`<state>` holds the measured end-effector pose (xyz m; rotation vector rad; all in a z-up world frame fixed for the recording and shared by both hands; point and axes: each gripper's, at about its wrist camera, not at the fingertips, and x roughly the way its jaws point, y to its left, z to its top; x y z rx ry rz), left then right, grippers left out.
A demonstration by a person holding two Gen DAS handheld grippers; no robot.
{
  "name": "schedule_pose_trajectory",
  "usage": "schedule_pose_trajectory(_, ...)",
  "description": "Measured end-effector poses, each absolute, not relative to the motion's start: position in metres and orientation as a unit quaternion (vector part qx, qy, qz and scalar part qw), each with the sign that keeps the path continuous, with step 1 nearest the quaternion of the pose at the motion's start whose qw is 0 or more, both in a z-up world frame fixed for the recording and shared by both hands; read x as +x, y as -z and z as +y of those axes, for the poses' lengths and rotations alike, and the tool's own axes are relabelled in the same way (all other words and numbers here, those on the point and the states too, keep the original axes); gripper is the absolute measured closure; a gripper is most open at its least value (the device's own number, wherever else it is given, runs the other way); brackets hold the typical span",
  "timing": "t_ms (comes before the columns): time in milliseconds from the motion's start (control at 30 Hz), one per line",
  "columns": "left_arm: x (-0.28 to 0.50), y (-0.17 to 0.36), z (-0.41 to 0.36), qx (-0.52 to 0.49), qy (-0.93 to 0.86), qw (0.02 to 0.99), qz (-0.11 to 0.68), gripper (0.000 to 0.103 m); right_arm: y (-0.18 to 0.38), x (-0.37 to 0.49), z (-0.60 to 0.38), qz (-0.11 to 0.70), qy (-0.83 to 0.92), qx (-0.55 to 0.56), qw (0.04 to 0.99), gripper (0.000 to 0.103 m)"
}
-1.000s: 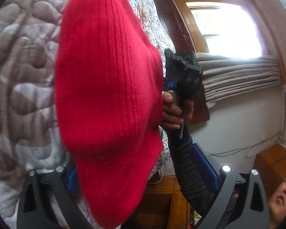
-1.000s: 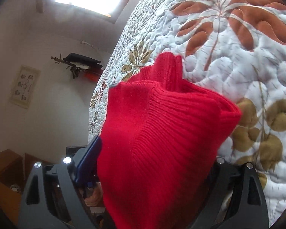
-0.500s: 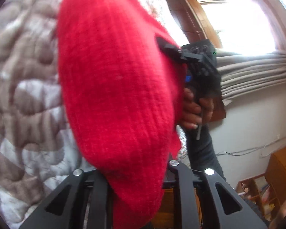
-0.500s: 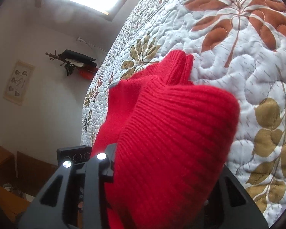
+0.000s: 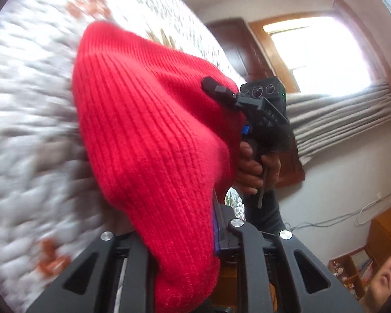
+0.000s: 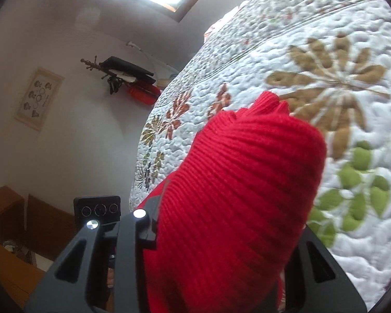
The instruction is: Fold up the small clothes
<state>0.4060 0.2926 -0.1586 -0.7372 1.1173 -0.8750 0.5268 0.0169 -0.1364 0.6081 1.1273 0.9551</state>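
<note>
A red ribbed knit garment [image 5: 148,135] hangs bunched above the flowered quilt [image 5: 26,104] of a bed. My left gripper [image 5: 185,237] is shut on its lower edge, the cloth spilling over both fingers. In the right wrist view the same red knit [image 6: 242,195] covers most of my right gripper [image 6: 226,224], which is shut on it. One black finger [image 5: 213,88] of the right gripper presses into the knit's far side in the left wrist view, and a hand [image 5: 250,167] holds that gripper's handle. The fingertips of both grippers are hidden by cloth.
The quilt [image 6: 338,65] spreads to the right in the right wrist view. A bright window [image 5: 320,52] with a grey curtain [image 5: 338,109] lies beyond the bed. Wooden furniture [image 5: 385,229] stands by the wall. A coat rack [image 6: 122,73] and a picture [image 6: 37,99] hang on the other wall.
Both grippers went from wide open to shut on the red knit. The garment has bunched up and both grippers have moved across the quilt with it.
</note>
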Motion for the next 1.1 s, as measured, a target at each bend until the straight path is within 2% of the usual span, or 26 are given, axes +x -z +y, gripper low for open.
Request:
schedule_pose_trajectory(100, 0.39, 0.19, 0.328, -0.366, 0.363, 0.691, 0.507, 0.085, 0.158, 0.529, 0.057, 0.527, -0.422, 0.26, 0.69, 0.066)
schedule_pose_trajectory(167, 0.384, 0.227, 0.343, -0.402, 0.336, 0.672, 0.523, 0.083, 0.181, 0.532, 0.074, 0.552, -0.406, 0.253, 0.683, 0.059)
schedule_pose_trajectory(233, 0.38, 0.251, 0.35, -0.433, 0.335, 0.655, 0.521, 0.075, 0.188, 0.533, 0.075, 0.549, -0.399, 0.261, 0.686, 0.053)
schedule_pose_trajectory(267, 0.376, 0.256, 0.349, -0.449, 0.343, 0.65, 0.509, 0.075, 0.186, 0.533, 0.07, 0.545, -0.405, 0.272, 0.682, 0.048)
schedule_pose_trajectory(300, 0.373, 0.256, 0.353, -0.458, 0.349, 0.65, 0.496, 0.072, 0.182, 0.532, 0.061, 0.538, -0.406, 0.281, 0.683, 0.037)
schedule_pose_trajectory(333, 0.369, 0.254, 0.357, -0.468, 0.356, 0.651, 0.48, 0.067, 0.177, 0.53, 0.049, 0.53, -0.404, 0.286, 0.689, 0.03)
schedule_pose_trajectory(400, 0.358, 0.247, 0.366, -0.486, 0.368, 0.656, 0.444, 0.041, 0.17, 0.525, 0.022, 0.516, -0.395, 0.303, 0.697, 0.028)
schedule_pose_trajectory(467, 0.344, 0.236, 0.379, -0.479, 0.351, 0.684, 0.425, 0.033, 0.168, 0.517, -0.001, 0.513, -0.375, 0.307, 0.708, 0.028)
schedule_pose_trajectory(500, 0.334, 0.228, 0.385, -0.467, 0.327, 0.709, 0.415, 0.033, 0.167, 0.511, -0.011, 0.507, -0.366, 0.305, 0.718, 0.029)
schedule_pose_trajectory(633, 0.292, 0.177, 0.394, -0.42, 0.291, 0.79, 0.339, 0.033, 0.157, 0.491, -0.034, 0.474, -0.353, 0.297, 0.75, 0.047)
schedule_pose_trajectory(767, 0.28, 0.139, 0.336, -0.365, 0.384, 0.789, 0.312, 0.033, 0.154, 0.486, -0.022, 0.463, -0.362, 0.288, 0.756, 0.051)
schedule_pose_trajectory(800, 0.285, 0.139, 0.319, -0.357, 0.413, 0.774, 0.321, 0.033, 0.157, 0.49, -0.015, 0.47, -0.361, 0.287, 0.752, 0.051)
schedule_pose_trajectory(867, 0.301, 0.145, 0.279, -0.339, 0.448, 0.754, 0.341, 0.033, 0.162, 0.501, -0.001, 0.484, -0.361, 0.273, 0.749, 0.069)
schedule_pose_trajectory(900, 0.31, 0.152, 0.262, -0.325, 0.464, 0.744, 0.354, 0.034, 0.16, 0.503, 0.007, 0.484, -0.357, 0.255, 0.757, 0.085)
schedule_pose_trajectory(933, 0.32, 0.159, 0.245, -0.32, 0.474, 0.734, 0.365, 0.034, 0.154, 0.502, 0.013, 0.474, -0.358, 0.235, 0.77, 0.089)
schedule_pose_trajectory(1033, 0.339, 0.186, 0.197, -0.312, 0.501, 0.697, 0.406, 0.036, 0.149, 0.497, 0.013, 0.455, -0.361, 0.222, 0.783, 0.09)
schedule_pose_trajectory(1100, 0.346, 0.218, 0.181, -0.33, 0.49, 0.674, 0.442, 0.039, 0.171, 0.503, 0.006, 0.485, -0.325, 0.219, 0.782, 0.089)
